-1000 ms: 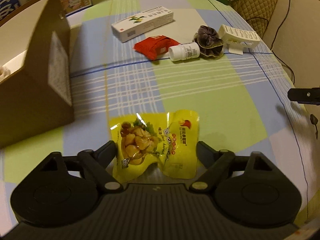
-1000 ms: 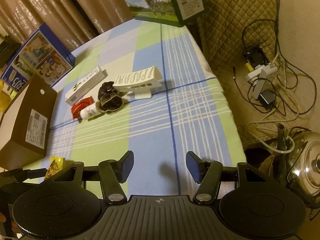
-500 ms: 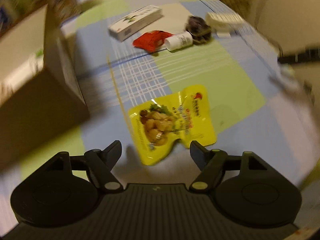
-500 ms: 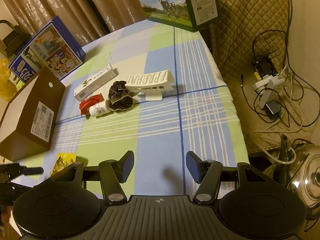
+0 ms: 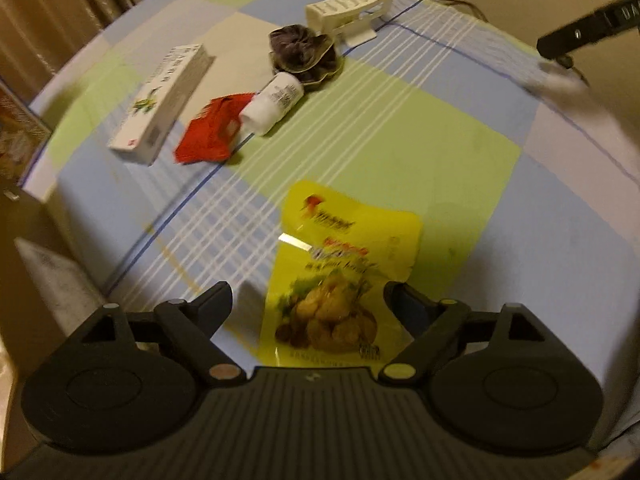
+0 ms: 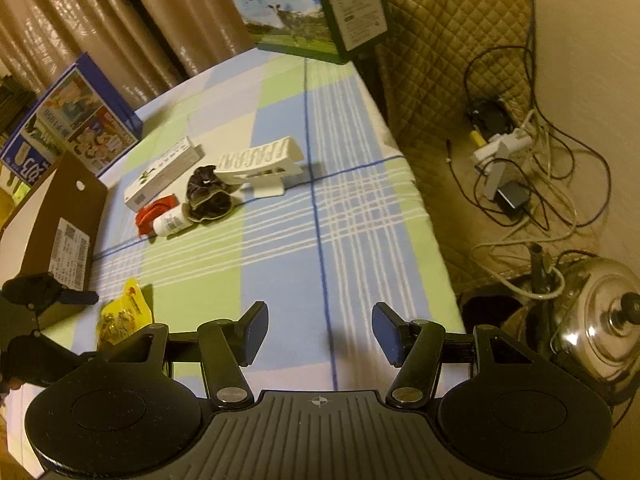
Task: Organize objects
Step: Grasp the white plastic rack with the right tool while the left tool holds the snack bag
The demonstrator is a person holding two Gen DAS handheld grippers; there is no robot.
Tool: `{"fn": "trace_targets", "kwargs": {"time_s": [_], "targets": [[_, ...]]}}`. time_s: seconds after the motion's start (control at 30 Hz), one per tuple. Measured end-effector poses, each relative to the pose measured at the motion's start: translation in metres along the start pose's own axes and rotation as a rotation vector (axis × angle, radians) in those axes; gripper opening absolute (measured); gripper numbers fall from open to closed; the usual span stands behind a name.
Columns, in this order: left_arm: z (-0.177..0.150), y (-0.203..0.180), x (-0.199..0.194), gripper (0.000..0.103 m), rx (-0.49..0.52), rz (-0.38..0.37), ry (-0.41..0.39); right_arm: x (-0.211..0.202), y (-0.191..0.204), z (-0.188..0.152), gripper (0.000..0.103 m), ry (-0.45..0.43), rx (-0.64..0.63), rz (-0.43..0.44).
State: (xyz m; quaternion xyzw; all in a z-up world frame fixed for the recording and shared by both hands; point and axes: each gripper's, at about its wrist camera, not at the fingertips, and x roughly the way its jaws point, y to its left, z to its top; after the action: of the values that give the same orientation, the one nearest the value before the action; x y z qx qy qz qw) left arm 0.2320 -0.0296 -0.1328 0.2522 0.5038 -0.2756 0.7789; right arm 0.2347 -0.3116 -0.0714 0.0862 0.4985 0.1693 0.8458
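The left gripper [image 5: 308,300] was wide open, low over the table. Its two black fingers [image 5: 216,304] stood one on each side of a yellow snack packet [image 5: 340,280], but they did not squeeze it. The packet lay flat on the checked tablecloth [image 5: 420,128], near the front edge of the table. It had a picture of food on it.

The right gripper [image 6: 320,332] was wide open too, with nothing between its fingers. It hung over a bare blue part of the cloth, well away from the packet. From the right wrist view, the packet [image 6: 124,314] showed far off to the left side.

Farther back on the table lay a little bunch of things close together. There was a long white box [image 5: 164,104], a red packet [image 5: 212,132], a small white bottle [image 5: 276,104] lying on its side, a dark hair scrunchie [image 5: 304,54] and a white plastic clip [image 5: 348,8]. The bottle touched the red packet and the scrunchie.

A brown cardboard box [image 6: 52,236] stood at the left side of the table, just beside the yellow packet. A shiny metal kettle [image 6: 592,320] sat down on the floor to the right, near some tangled wires [image 6: 540,168].
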Motion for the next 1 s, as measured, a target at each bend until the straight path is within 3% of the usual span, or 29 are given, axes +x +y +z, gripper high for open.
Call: {"fn": "trace_targets", "kwargs": {"time_s": [0.2, 0.27, 0.4, 0.43, 0.53, 0.83, 1.0], "targets": [[0.004, 0.005, 0.006, 0.083, -0.111, -0.067, 0.006, 0.001, 0.000, -0.001, 0.056, 0.003, 0.011, -0.004], [0.002, 0.003, 0.005, 0.076, -0.156, -0.084, -0.011, 0.004, 0.001, -0.001, 0.056, 0.008, 0.009, -0.001], [-0.002, -0.007, 0.001, 0.072, -0.214, -0.057, -0.038, 0.010, 0.006, 0.000, 0.056, 0.020, -0.009, 0.009], [-0.003, -0.009, -0.001, 0.063, -0.227, -0.049, -0.046, 0.012, 0.008, 0.001, 0.056, 0.022, -0.016, 0.013], [-0.006, -0.010, -0.005, 0.062, -0.305, -0.054, -0.059, 0.018, 0.013, 0.007, 0.056, 0.024, -0.056, 0.026], [-0.008, 0.003, -0.023, 0.056, -0.543, 0.039, -0.120, 0.038, 0.042, 0.034, 0.056, -0.024, -0.279, 0.068], [0.000, 0.014, -0.033, 0.055, -0.598, 0.074, -0.153, 0.058, 0.058, 0.058, 0.056, -0.080, -0.464, 0.063]]}}
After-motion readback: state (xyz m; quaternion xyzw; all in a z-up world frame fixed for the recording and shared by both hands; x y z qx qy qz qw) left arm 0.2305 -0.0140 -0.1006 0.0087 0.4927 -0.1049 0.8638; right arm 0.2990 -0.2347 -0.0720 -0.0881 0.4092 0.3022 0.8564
